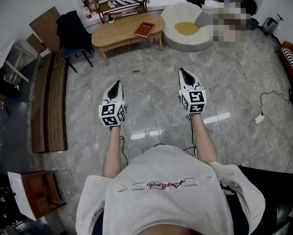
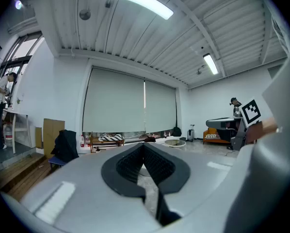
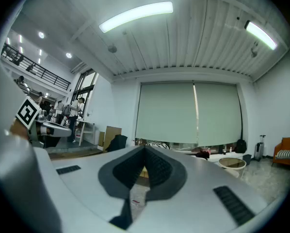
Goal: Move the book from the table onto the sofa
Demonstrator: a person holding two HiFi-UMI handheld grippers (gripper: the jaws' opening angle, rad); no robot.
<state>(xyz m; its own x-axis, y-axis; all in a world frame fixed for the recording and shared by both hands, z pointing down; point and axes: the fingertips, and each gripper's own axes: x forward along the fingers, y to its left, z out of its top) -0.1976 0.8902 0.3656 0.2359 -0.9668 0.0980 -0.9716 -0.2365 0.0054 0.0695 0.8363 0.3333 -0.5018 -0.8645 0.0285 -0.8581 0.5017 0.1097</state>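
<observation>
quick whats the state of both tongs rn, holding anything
left tongs: closed, holding nothing
right tongs: closed, holding nothing

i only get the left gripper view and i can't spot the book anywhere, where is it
observer: the red book lies flat near the right end of the oval wooden table, well ahead across the tiled floor.
operator: ok and is the right gripper free to grab it
observer: yes, the right gripper has its fingers shut with nothing between them.
</observation>
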